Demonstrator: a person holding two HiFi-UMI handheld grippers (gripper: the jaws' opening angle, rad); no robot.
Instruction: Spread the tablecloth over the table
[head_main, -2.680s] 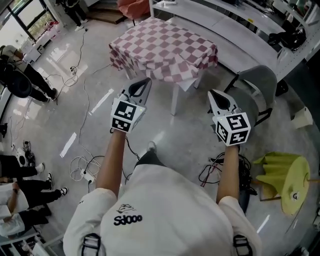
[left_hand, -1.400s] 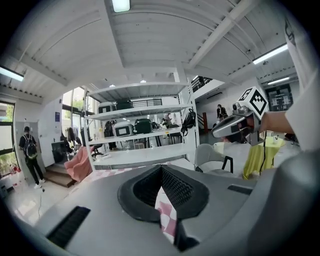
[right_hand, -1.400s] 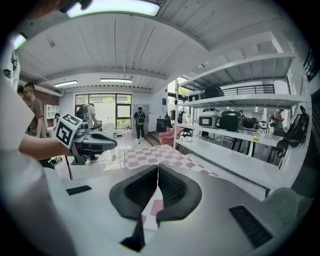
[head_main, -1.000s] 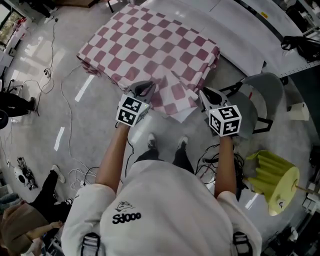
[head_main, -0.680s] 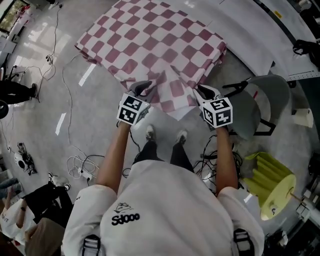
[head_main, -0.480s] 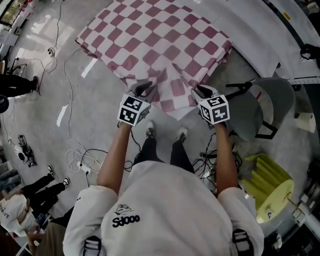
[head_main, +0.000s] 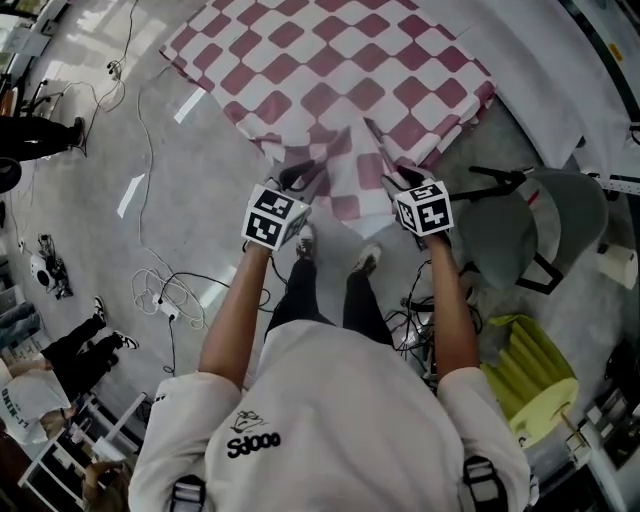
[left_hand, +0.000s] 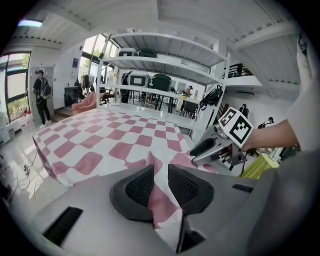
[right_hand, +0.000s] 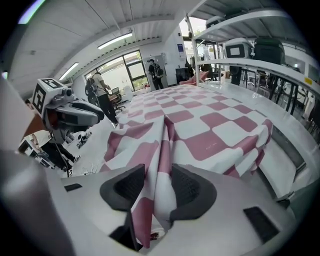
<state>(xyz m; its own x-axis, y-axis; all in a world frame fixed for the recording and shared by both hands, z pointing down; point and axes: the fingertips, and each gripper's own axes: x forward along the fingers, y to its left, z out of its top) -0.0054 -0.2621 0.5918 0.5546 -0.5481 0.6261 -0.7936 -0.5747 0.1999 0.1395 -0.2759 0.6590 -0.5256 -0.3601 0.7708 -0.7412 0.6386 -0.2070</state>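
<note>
My left gripper (left_hand: 160, 174) was clamped on the near edge of the tablecloth (head_main: 340, 60), with a pink-and-white fold pinched tight between its pads. The cloth lay across the table ahead of me and covered the whole top. Its near edge hung over the side and was bunched into a ridge between my two grippers.

My right gripper (right_hand: 161, 175), just beside the left, had its jaws apart. They had just been opening, and the fold between them hung loose with no pad pressing it.

As I judged it, the step in hand was setting the near edge down and letting go. To do that well, I needed to release the left side level with the right so the hem dropped evenly. Then I should draw both grippers straight back without snagging the fold. The ridge in the middle wanted smoothing flat afterwards.
</note>
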